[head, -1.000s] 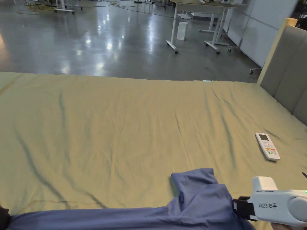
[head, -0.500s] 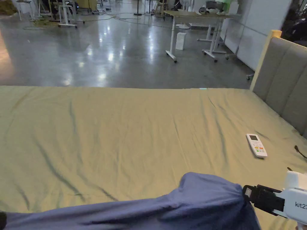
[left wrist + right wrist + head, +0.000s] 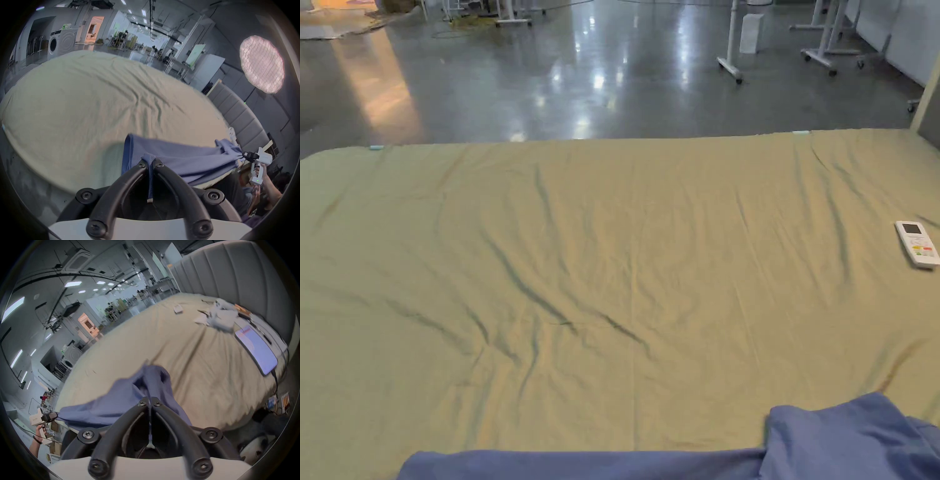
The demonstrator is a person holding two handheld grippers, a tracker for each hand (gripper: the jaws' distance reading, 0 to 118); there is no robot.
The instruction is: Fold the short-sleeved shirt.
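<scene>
A blue short-sleeved shirt [image 3: 737, 453] hangs stretched along the near edge of the bed, its top edge and one sleeve [image 3: 850, 431] showing at the bottom of the head view. My left gripper [image 3: 150, 164] is shut on one corner of the shirt [image 3: 186, 160], with cloth pinched between its jaws. My right gripper [image 3: 149, 403] is shut on the opposite end of the shirt [image 3: 126, 399]. In the left gripper view the right gripper [image 3: 246, 155] holds the far end taut; in the right gripper view the left gripper [image 3: 54, 416] does the same.
The bed is covered by a creased olive-tan sheet [image 3: 612, 262]. A white remote [image 3: 917, 244] lies at its right. A tablet [image 3: 255, 349], papers and small items [image 3: 219, 318] lie near the grey padded headboard [image 3: 227, 269]. Beyond the bed is grey floor with desks [image 3: 731, 37].
The head camera has swung left and down. The right gripper has left the head view, and the shirt's sleeve now sits lower at the bottom right.
</scene>
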